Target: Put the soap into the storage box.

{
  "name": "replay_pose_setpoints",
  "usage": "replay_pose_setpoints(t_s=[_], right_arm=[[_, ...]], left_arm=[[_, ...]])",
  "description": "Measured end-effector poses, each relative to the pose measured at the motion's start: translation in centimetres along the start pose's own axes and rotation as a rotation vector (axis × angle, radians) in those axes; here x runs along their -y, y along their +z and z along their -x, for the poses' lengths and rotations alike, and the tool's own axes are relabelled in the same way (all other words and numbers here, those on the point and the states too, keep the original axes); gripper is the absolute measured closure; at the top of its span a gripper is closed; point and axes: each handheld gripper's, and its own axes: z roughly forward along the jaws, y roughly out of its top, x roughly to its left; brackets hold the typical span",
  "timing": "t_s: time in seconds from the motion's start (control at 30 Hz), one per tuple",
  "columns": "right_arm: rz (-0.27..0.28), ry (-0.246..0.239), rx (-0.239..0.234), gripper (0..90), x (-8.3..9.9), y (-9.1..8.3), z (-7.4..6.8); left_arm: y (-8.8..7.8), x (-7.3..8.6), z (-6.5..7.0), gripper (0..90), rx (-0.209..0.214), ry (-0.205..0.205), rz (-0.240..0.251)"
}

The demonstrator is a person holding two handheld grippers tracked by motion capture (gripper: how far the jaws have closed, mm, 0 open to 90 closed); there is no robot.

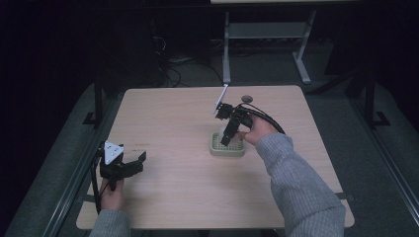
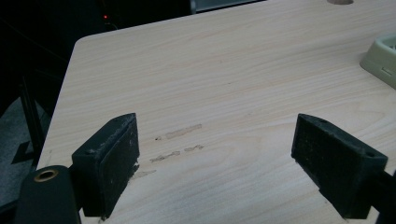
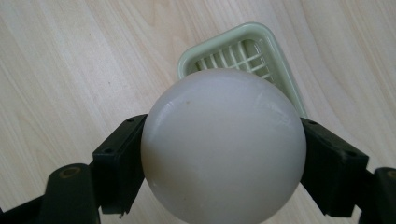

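My right gripper point(image 3: 223, 140) is shut on a smooth white ball point(image 3: 223, 149), one black pad against each side of it. Just beyond the ball, a pale green slatted basket point(image 3: 205, 52) rests on the wooden table. In the high view the right gripper point(image 1: 228, 139) points down over that basket point(image 1: 216, 150) at mid-table, right of centre. My left gripper point(image 1: 140, 162) hovers low near the table's front left, jaws wide apart. Between its pads point(image 2: 217, 135) there is only bare wood, and a corner of the basket point(image 2: 380, 58) shows far to the right.
The light wooden table point(image 1: 168, 123) has a round cable hole point(image 1: 247, 98) near its far edge. Faint scuff marks point(image 2: 180, 133) lie on the wood ahead of the left gripper. A grey desk frame point(image 1: 267, 30) stands on the dark floor behind the table.
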Motion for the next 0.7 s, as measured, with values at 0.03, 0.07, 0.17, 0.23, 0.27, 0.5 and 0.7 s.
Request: replay_pose_setpoints(t_s=[0.03, 0.07, 0.17, 0.23, 0.27, 0.5, 0.7], right_arm=[[-0.001, -0.004, 0.005, 22.6, -0.1, 0.0, 0.1], [0.000, -0.005, 0.008, 22.6, -0.1, 0.1, 0.1], [0.004, 0.000, 0.004, 22.6, -0.3, 0.3, 0.2], [-0.002, 0.003, 0.004, 22.6, -0.4, 0.5, 0.2], [-0.003, 0.000, 0.009, 22.6, -0.4, 0.6, 0.3], [-0.005, 0.017, -0.001, 22.6, -0.8, 1.7, 0.7], [-0.017, 0.034, 0.004, 22.6, -1.0, 2.4, 1.4]], left_arm=[[0.0, 0.0, 0.0, 14.8, 0.000, 0.000, 0.000], [0.0, 0.0, 0.0, 14.8, 0.000, 0.001, 0.000], [0.0, 0.0, 0.0, 14.8, 0.000, 0.002, -0.002], [0.0, 0.0, 0.0, 14.8, 0.000, -0.001, 0.002], [0.0, 0.0, 0.0, 14.8, 0.000, 0.000, 0.001], [0.0, 0.0, 0.0, 14.8, -0.001, 0.005, -0.004], [0.0, 0.0, 0.0, 14.8, -0.001, 0.005, -0.004]])
